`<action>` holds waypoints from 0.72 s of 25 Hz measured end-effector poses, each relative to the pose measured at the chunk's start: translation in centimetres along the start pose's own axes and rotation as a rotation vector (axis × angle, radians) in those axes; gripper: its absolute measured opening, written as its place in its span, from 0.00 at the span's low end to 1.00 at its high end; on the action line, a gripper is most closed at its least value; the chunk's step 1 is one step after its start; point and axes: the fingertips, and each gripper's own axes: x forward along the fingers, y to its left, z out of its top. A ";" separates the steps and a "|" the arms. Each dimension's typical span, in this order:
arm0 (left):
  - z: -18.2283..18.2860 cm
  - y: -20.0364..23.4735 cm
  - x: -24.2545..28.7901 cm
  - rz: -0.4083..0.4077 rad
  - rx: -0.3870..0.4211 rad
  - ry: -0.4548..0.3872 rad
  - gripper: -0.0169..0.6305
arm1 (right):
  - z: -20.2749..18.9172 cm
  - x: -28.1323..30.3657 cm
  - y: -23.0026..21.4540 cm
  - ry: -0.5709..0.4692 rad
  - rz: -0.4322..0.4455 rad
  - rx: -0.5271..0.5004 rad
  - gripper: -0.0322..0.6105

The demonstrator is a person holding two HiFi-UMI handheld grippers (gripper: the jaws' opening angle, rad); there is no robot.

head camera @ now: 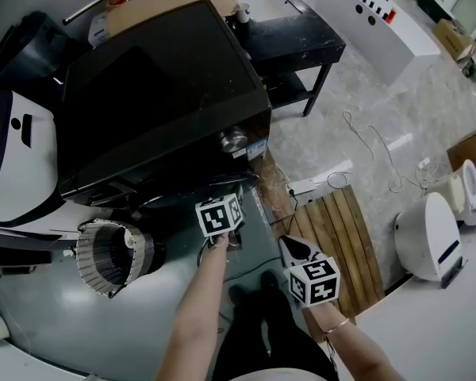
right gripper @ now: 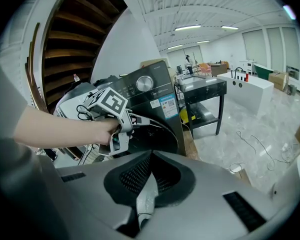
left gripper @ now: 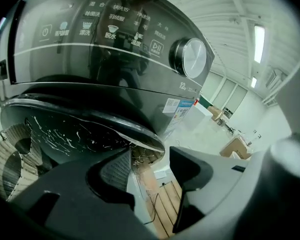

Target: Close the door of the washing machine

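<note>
A black front-loading washing machine (head camera: pixel 159 78) stands at the upper left of the head view. Its control panel and silver dial (left gripper: pixel 190 58) fill the left gripper view. The round dark door (left gripper: pixel 75 129) lies close against the machine's front, its rim just above my left gripper (left gripper: pixel 147 159). That gripper (head camera: pixel 220 213) is open, nothing pressed between its pads. In the right gripper view it (right gripper: pixel 117 126) sits at the door's (right gripper: pixel 160 139) left edge. My right gripper (head camera: pixel 297 248) hangs back to the right, shut and empty (right gripper: pixel 147 156).
A ribbed flexible duct (head camera: pixel 107 256) lies on the floor left of the door. A black metal table (head camera: pixel 293 42) stands right of the machine. A wooden slat board (head camera: pixel 341 236), a power strip with cables (head camera: pixel 325 185) and a white appliance (head camera: pixel 432 236) lie to the right.
</note>
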 end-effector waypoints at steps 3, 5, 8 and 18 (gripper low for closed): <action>0.1 -0.4 -0.4 -0.006 -0.002 -0.008 0.42 | -0.1 -0.3 -0.1 -0.004 -0.002 -0.001 0.06; 0.1 -0.5 -0.7 -0.007 0.004 -0.012 0.42 | -0.1 -0.4 0.0 -0.008 0.000 -0.001 0.06; -0.5 -0.5 -1.3 -0.001 0.017 -0.011 0.42 | -0.1 -0.5 0.4 -0.012 0.007 -0.004 0.06; -1.2 -1.5 -6.0 -0.004 0.069 -0.081 0.33 | 1.1 -1.9 1.3 -0.036 0.024 -0.039 0.06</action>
